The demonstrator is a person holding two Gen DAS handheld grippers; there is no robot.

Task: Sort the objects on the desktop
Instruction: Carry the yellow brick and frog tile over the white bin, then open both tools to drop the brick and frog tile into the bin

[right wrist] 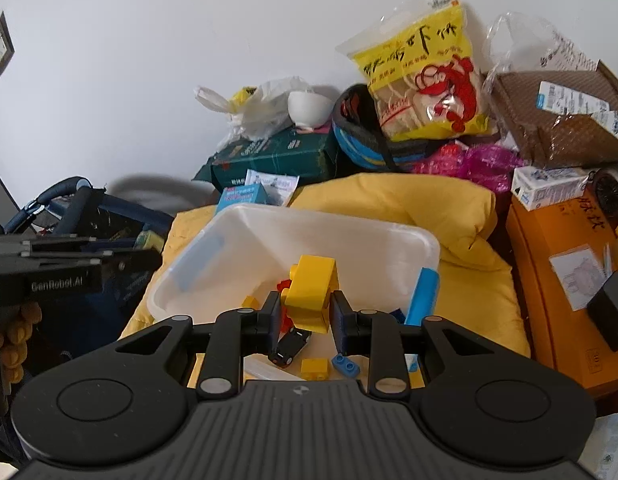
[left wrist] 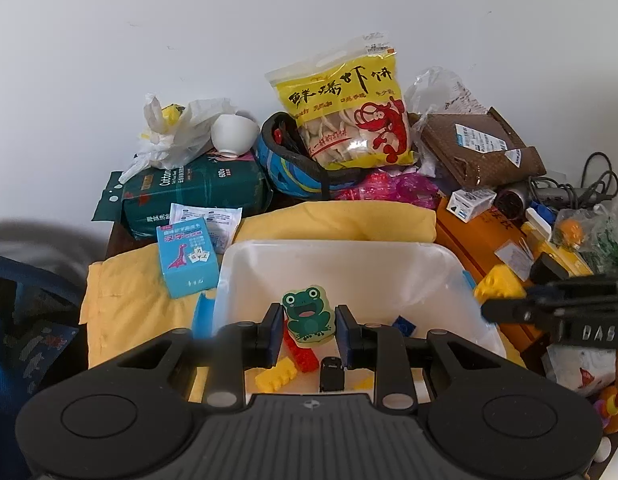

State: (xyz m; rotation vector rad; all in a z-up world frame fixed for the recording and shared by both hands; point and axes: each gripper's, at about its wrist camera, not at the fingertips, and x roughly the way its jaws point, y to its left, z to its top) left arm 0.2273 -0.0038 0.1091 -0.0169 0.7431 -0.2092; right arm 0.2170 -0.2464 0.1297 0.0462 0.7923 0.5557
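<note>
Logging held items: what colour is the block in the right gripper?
Yellow block; clearest in the right wrist view.

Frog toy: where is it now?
Left wrist view: the frog toy sits between the left gripper's jaws, over the white bin, above the red brick and yellow brick.

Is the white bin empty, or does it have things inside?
Not empty. The white bin holds a black toy car and loose blocks.
</note>
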